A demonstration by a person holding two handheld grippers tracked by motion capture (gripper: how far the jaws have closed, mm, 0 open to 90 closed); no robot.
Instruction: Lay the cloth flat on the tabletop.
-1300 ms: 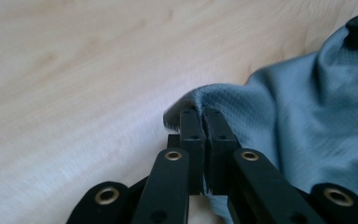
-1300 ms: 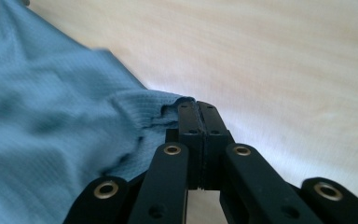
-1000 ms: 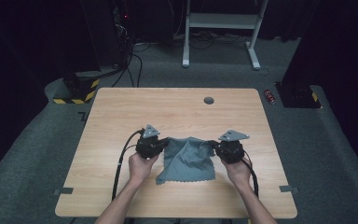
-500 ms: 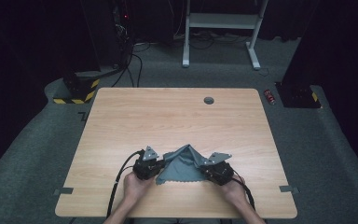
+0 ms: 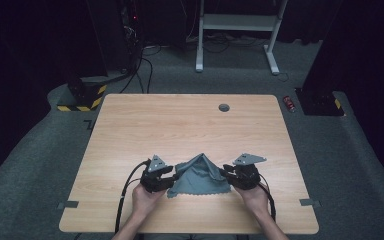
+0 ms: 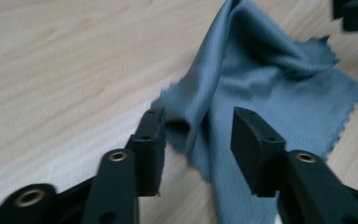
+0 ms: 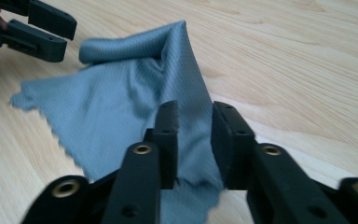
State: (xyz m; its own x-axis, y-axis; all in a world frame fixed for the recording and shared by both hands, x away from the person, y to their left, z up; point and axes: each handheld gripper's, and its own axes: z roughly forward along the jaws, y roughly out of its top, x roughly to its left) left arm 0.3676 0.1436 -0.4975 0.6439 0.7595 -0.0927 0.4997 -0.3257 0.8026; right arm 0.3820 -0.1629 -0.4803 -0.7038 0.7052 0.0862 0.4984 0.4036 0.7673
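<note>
Small blue-grey microfibre cloth with pinked, zigzag edges [image 5: 199, 178] lies on the near half of the pale wood-grain worktop [image 5: 180, 125], between the two hands, its middle pushed up into a tent-like ridge while the near edge lies flat on the wood. Left tool [image 5: 166, 182] sits at the cloth's left side; in the left gripper view its black jaws stand clearly apart, straddling a raised fold of the cloth [image 6: 261, 79] without pinching it, the fabric passing loosely between the left tool [image 6: 198, 140] pads. Right tool [image 5: 230, 176] sits at the cloth's right side; in the right gripper view the right tool [image 7: 193, 140] has its jaws drawn closer, with a strip of the cloth [image 7: 130, 93] running between them, though a gap shows beside the fabric, so I judge this a loose hold or none, not a firm clamp. The ridge reads as the result of the two sides being brought toward each other: the slack has nowhere to go but up. Both tools hold low and angled inward, near the worktop, which suits working an edge of thin fabric lying on wood. Judgement: a fold is in hand, with the far part of the cloth doubled toward the near edge and the grips being let go or reset. The worktop's far half is bare apart from a small round grommet [image 5: 224, 107].
</note>
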